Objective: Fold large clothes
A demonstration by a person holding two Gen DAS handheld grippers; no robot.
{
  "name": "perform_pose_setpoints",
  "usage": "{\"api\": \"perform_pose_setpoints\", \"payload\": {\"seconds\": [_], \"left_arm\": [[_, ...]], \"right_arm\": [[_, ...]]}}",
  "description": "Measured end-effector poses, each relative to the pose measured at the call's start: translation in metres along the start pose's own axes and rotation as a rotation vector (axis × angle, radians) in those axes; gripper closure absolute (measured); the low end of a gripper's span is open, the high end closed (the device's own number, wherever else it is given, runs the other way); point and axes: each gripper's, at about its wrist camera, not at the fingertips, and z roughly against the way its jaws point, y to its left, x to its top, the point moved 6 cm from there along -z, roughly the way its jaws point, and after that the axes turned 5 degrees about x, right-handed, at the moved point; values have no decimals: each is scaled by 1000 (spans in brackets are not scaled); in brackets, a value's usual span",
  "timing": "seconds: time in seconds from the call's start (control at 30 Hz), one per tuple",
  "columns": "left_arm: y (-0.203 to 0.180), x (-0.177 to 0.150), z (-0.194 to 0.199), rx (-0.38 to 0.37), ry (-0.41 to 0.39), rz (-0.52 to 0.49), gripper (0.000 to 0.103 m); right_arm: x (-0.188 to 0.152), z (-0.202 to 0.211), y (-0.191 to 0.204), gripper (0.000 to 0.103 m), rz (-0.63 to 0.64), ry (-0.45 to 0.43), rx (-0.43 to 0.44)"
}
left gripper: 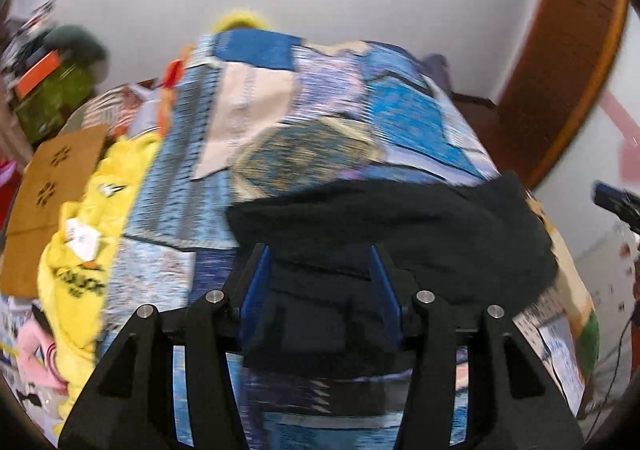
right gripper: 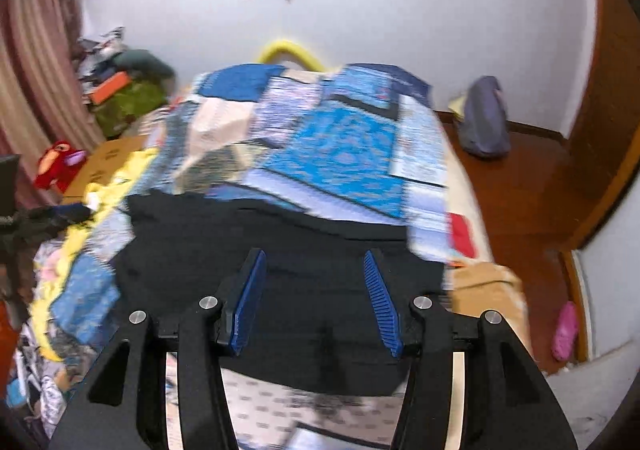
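Note:
A black garment (left gripper: 400, 222) lies folded and flat on the near part of a bed covered by a blue patchwork quilt (left gripper: 320, 110). My left gripper (left gripper: 318, 254) hovers above the garment's near left part, open, with nothing between its blue pads. In the right wrist view the same black garment (right gripper: 280, 242) spreads across the quilt (right gripper: 340, 154). My right gripper (right gripper: 314, 256) hangs over the garment, open and holding nothing. Both views are blurred by motion.
A yellow garment (left gripper: 92, 210) and a cardboard box (left gripper: 60, 178) lie at the bed's left. A red plush toy (right gripper: 56, 166) sits further left. On the wooden floor to the right are a grey-blue bag (right gripper: 484, 118) and a pink slipper (right gripper: 564, 330). A wooden door frame (left gripper: 560, 70) stands right.

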Motion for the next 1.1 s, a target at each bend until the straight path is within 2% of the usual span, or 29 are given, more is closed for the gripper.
{"api": "perform_pose_setpoints", "payload": {"seconds": [0.1,0.27,0.43,0.53,0.6,0.83,0.97,1.1], "left_arm": [[-36,-10,-12,-52,15,-33,54],[-69,-25,-59,-79,76,-45,54],[-74,-26,-111,-24,121,-47,53],[-73,-26,-129,9,104,-59,52],[-73,-26,-131,20,87,-70,51],[-67,-29,-118,-11,79,-49,51],[-51,-34,-95,-20,80,24,51],[-23,-39,-64,2,37,116,51]], "right_arm": [[-9,-25,24,56,19,24,45],[-29,-82,35,56,44,115,25],[-45,-125,18,54,3,181,13],[-48,-139,10,53,-19,185,25],[-49,-141,13,53,-8,180,18],[-49,-128,22,52,22,171,-24],[-50,-113,33,52,49,182,-39],[-48,-95,44,52,90,164,-55]]}}
